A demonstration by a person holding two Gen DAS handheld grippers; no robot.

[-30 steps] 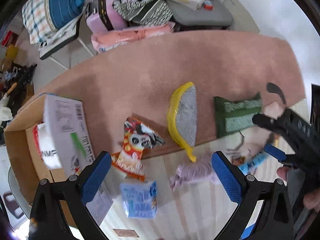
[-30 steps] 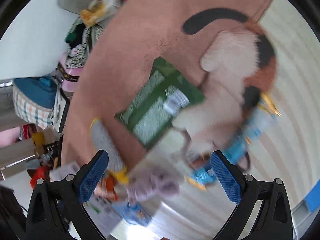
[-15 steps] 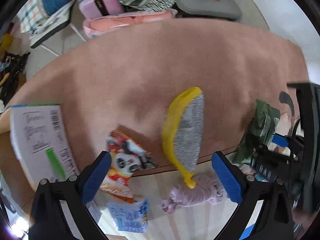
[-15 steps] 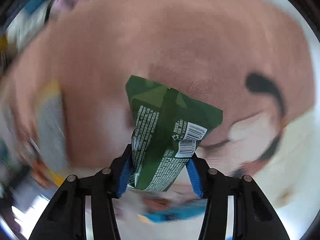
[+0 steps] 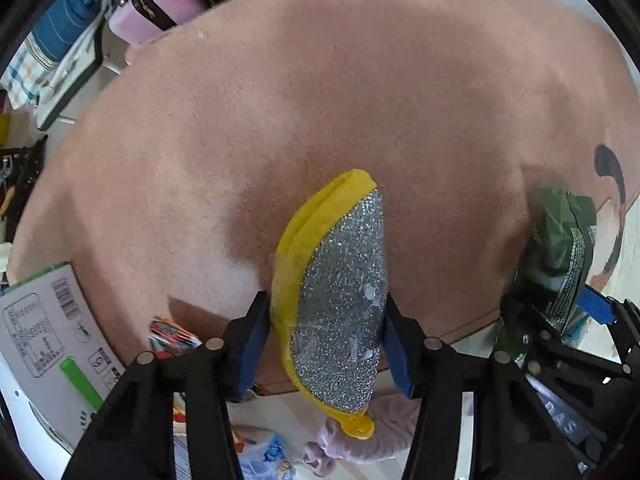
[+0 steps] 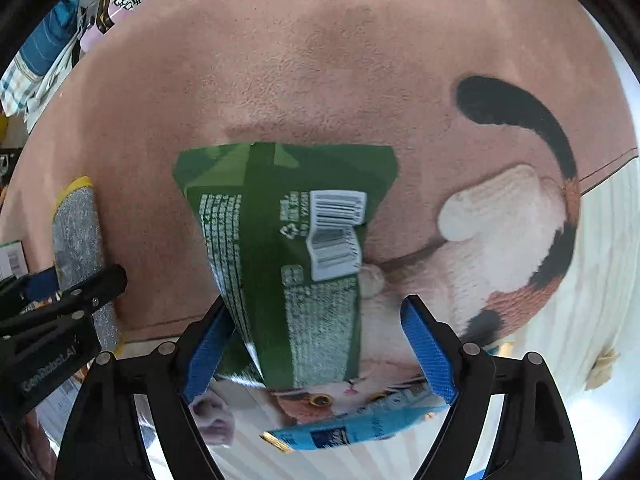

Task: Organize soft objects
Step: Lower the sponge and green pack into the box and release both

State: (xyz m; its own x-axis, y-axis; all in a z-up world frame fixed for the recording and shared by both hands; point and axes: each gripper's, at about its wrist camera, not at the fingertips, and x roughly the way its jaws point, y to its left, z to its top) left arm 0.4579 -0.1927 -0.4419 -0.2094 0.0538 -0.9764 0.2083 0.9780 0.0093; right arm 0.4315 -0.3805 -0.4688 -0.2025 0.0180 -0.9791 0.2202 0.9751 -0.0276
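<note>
My left gripper [image 5: 324,340] is shut on a yellow-edged silver scrubbing pad [image 5: 340,304], its blue pads pressing both sides, over the pink rug [image 5: 320,100]. The pad also shows in the right wrist view [image 6: 78,240]. My right gripper [image 6: 316,356] has its blue fingers [image 6: 426,348] spread around a green snack packet [image 6: 288,248]; the left pad touches the packet, the right pad stands apart from it. The packet shows at the right in the left wrist view [image 5: 564,248]. A lilac soft cloth [image 5: 360,436] lies below the pad on the floor.
A cardboard box with a white flap [image 5: 44,332] is at the left. A red panda snack pack [image 5: 172,332] and a blue packet [image 5: 264,456] lie near it. The rug's cat print [image 6: 500,248] and a blue packet [image 6: 360,424] are under the right gripper. Bags and clothes [image 5: 160,4] sit beyond the rug.
My left gripper has come down and shut on the scrubbing pad. My right gripper, shut on the green packet half a second ago, has spread its fingers wider.
</note>
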